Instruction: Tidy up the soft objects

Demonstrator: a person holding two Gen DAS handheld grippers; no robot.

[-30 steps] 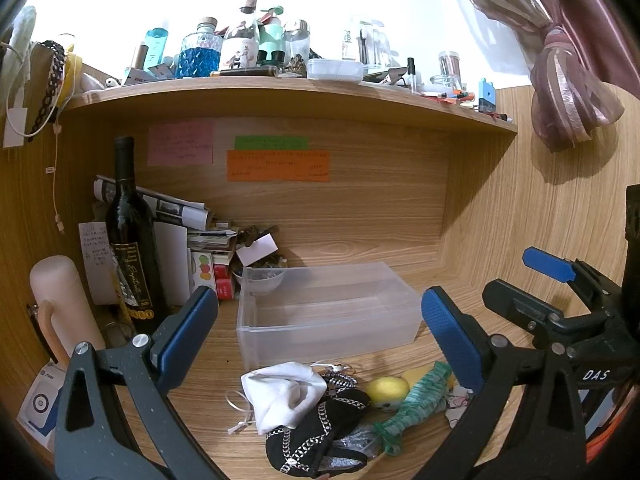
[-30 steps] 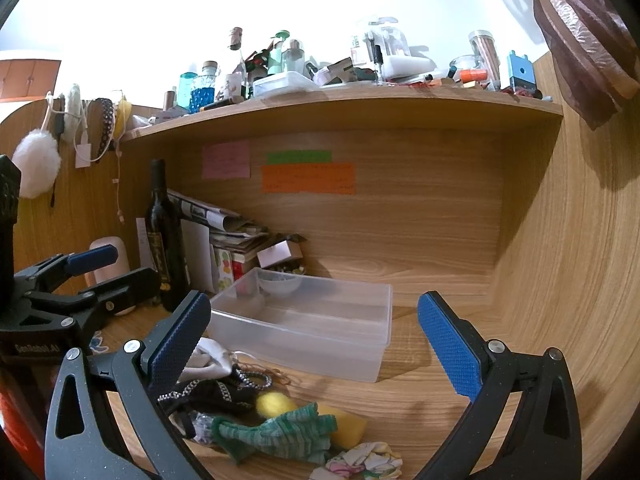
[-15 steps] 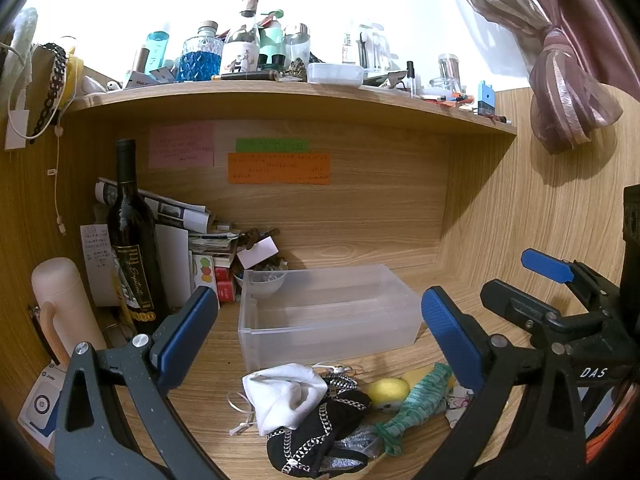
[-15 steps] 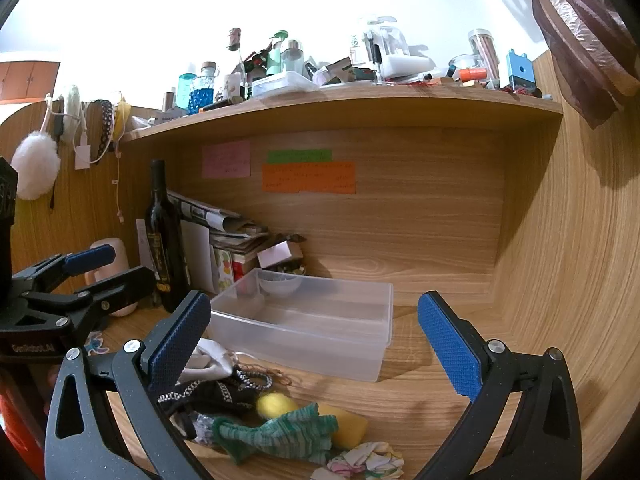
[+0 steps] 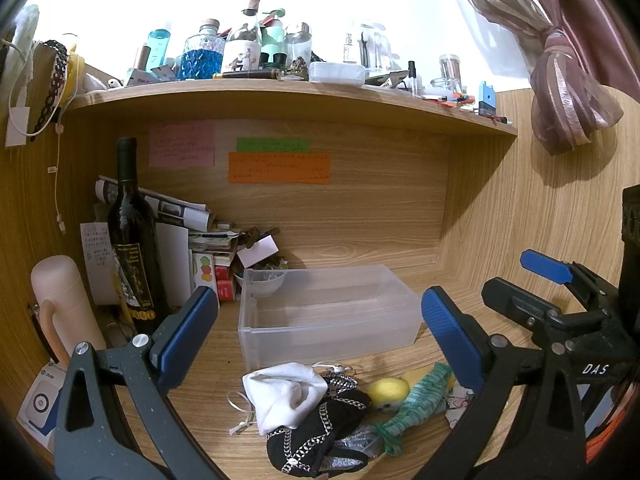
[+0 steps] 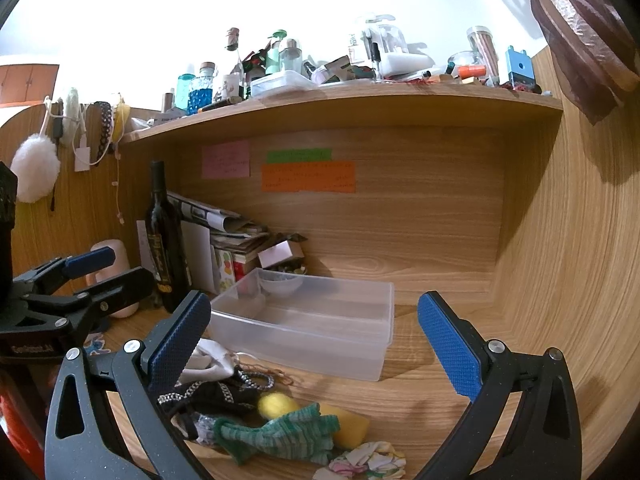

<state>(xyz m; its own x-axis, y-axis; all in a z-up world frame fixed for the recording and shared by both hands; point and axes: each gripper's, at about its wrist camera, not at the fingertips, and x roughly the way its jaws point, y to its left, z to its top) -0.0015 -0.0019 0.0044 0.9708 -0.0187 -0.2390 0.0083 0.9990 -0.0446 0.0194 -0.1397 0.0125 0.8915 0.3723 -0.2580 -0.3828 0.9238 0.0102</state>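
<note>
Wooden counter [image 5: 208, 364] with shelf [image 5: 280, 94] above: framing in both wrist views is almost the same as in the frames before; only a very slight drift of the view, nothing on the counter displaced.

Clear plastic bin [image 5: 328, 312] sits toward the back of the counter, holding nothing soft. Position unchanged.

Left hand-held gripper [image 5: 320, 328]: released, blue pads spread wide, nothing between them; it hovers above the pile, same spread as before. Right hand-held gripper [image 6: 314, 340]: likewise released and wide, nothing held, no visible change.

Dark wine bottle [image 5: 132, 240] upright at the left rear, beside stacked papers [image 5: 176, 216].

Soft objects lie in a heap on the counter just in front of the bin, none inside it, arrangement as before:
- white cloth [image 5: 284, 394], resting partly on the black item
- black fabric with silver chain trim [image 5: 316, 436]
- green knitted glove [image 6: 288, 434], lying over the yellow sponge [image 6: 352, 424]
- yellow ball [image 6: 276, 405], touching glove and black fabric
- small floral cloth [image 6: 370, 462], nearest the camera in the right wrist view
</note>
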